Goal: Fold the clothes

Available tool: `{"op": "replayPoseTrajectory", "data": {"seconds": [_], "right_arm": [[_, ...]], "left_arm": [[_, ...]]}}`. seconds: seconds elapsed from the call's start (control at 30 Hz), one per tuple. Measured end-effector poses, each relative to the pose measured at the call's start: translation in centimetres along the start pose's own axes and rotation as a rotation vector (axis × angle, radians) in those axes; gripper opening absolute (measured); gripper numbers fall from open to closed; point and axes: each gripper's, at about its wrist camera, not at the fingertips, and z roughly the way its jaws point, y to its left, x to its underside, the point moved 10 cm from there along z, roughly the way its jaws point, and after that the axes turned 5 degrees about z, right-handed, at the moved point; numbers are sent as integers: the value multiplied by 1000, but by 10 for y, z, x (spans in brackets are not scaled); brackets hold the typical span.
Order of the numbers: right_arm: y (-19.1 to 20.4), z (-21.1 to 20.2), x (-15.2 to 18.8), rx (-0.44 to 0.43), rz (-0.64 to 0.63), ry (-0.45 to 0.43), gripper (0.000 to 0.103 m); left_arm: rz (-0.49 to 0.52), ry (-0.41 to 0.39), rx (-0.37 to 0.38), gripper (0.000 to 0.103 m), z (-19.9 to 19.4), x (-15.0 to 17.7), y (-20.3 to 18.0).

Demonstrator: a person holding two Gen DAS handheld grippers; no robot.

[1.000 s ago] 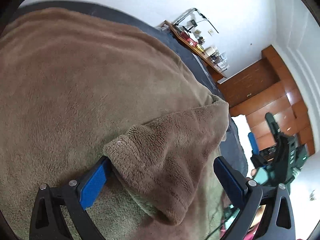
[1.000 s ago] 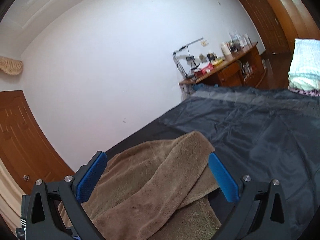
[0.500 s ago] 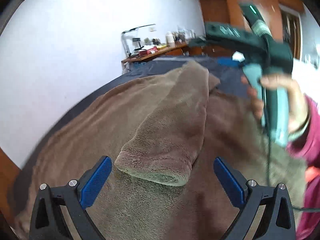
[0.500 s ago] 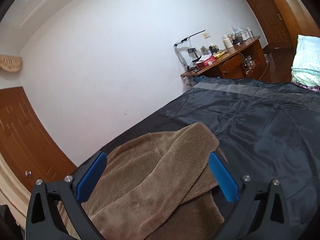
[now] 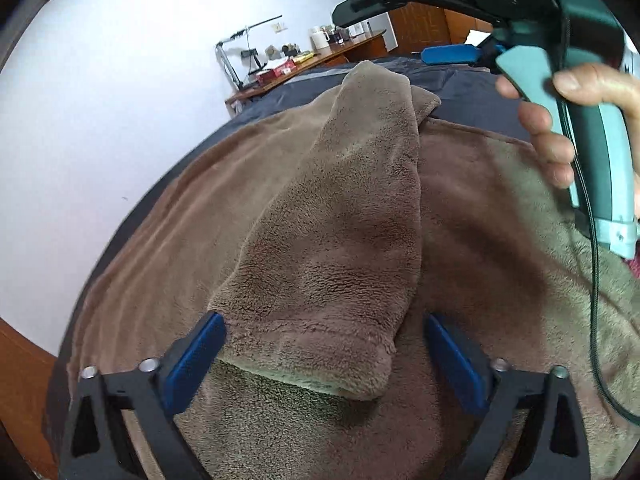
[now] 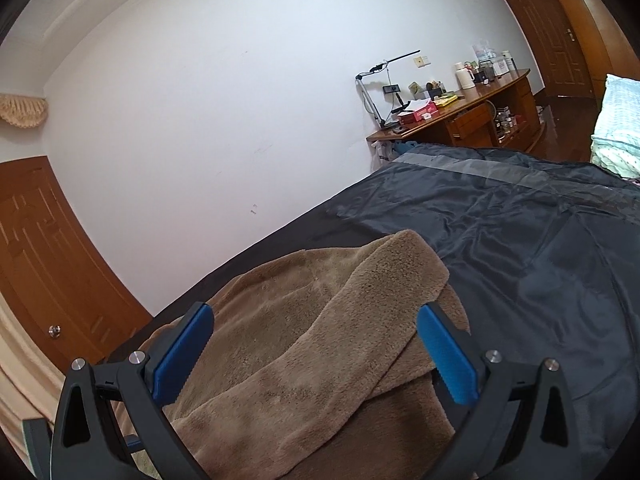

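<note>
A brown fleece garment (image 5: 500, 240) lies spread on the bed, one sleeve (image 5: 340, 220) folded back over its body. My left gripper (image 5: 324, 360) points down at the sleeve's cuff. Its jaws are closing with the cuff between them; the left pad is at the cuff's edge and the right pad stands clear of it. My right gripper (image 6: 316, 344) hovers open above the garment's far end (image 6: 320, 320) with nothing pressed between its pads. In the left wrist view a person's hand (image 5: 560, 128) holds the right gripper's teal handle (image 5: 600, 140) above the garment.
The garment rests on a dark sheet (image 6: 540, 260) covering the bed. A wooden desk (image 6: 460, 116) with a lamp and clutter stands at the far wall. Pale folded bedding (image 6: 616, 128) sits at the right, and a wooden door (image 6: 48, 260) is at the left.
The left gripper rolled and shifted along the garment until the sleeve's cuff lay squarely between its jaws, which have narrowed. The right gripper has stayed nearly still.
</note>
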Motion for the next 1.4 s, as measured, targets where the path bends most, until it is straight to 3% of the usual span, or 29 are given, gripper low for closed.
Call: {"op": "replayPoseTrajectory", "data": {"seconds": [0.03, 0.1, 0.3, 0.57, 0.67, 0.83, 0.97, 1.13, 1.4], "right_arm": [[0, 0, 0, -1, 1, 0, 102], [0, 1, 0, -2, 3, 1, 102], [0, -1, -1, -3, 10, -8, 102], [-5, -12, -12, 6, 34, -72, 102], [-6, -9, -13, 9, 36, -65, 102], [-6, -7, -12, 11, 28, -54, 102], [-6, -3, -9, 15, 17, -35, 102], [-4, 3, -2, 28, -10, -9, 102], [-7, 21, 9, 83, -52, 78, 102]], "left_arm": [[-8, 3, 7, 77, 0, 0, 0], [-25, 11, 4, 48, -1, 1, 0], [-174, -1, 29, 22, -4, -4, 20], [-452, -182, 73, 17, -48, -30, 77], [-615, -262, 110, 17, -74, -31, 114], [-854, -337, 122, 17, -103, -2, 172], [-984, -362, 62, 17, -125, 41, 205], [-1039, -384, 34, 17, -147, 69, 216], [-1023, -408, 71, 17, -157, 67, 207]]}}
